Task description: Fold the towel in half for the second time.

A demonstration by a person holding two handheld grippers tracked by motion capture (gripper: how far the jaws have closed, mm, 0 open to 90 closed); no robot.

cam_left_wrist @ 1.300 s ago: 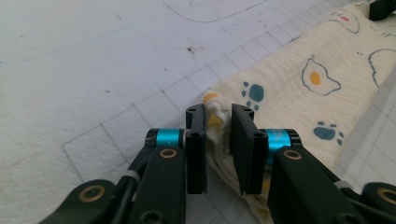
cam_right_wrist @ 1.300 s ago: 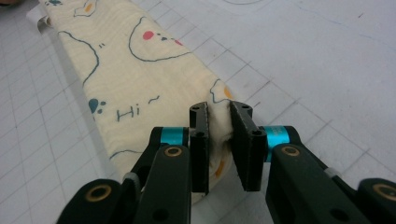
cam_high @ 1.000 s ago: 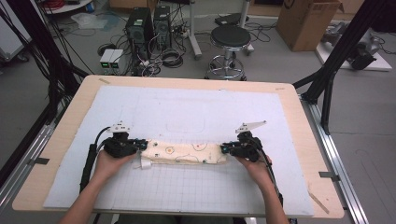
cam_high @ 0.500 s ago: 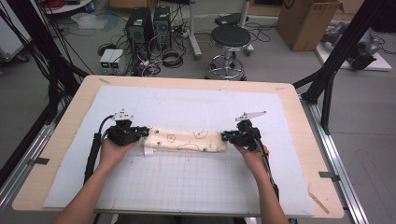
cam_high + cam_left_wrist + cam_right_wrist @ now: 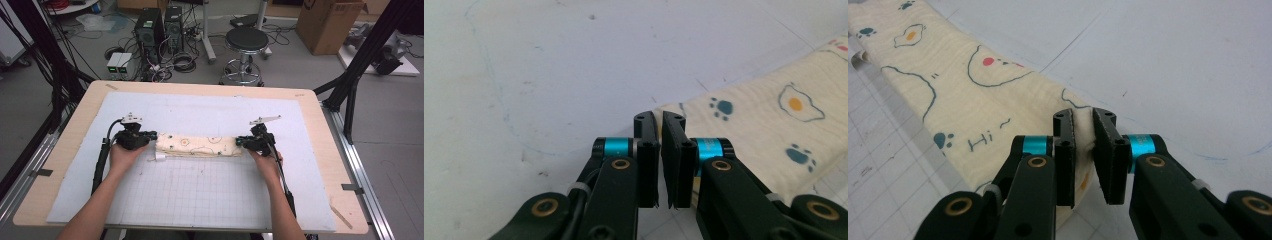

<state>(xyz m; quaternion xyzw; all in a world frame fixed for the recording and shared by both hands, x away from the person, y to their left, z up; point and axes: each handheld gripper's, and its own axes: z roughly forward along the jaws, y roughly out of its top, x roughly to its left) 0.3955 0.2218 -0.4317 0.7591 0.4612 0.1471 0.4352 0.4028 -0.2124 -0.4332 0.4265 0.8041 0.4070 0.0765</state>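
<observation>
A cream cloth (image 5: 197, 145) printed with paw marks and fried eggs lies folded into a long strip across the middle of the mat. My left gripper (image 5: 152, 135) is at its left end, and its jaws have just been closing. In the left gripper view the left gripper (image 5: 659, 120) is nearly closed on the corner of the cloth (image 5: 764, 125). My right gripper (image 5: 240, 142) is at the right end. In the right gripper view the right gripper (image 5: 1083, 117) pinches a fold of the cloth (image 5: 973, 100). A small white tag (image 5: 160, 157) sticks out near the left end.
A white gridded mat (image 5: 200, 200) covers the wooden table (image 5: 75, 130). Both gripper cables trail back along the forearms. Beyond the far edge stand a stool (image 5: 245, 40), computer towers (image 5: 155, 25) and a cardboard box (image 5: 332, 22). Black frame posts rise at both sides.
Both grippers have moved away from the person, carrying the cloth farther up the mat. The strip now lies straighter and more stretched between them.
</observation>
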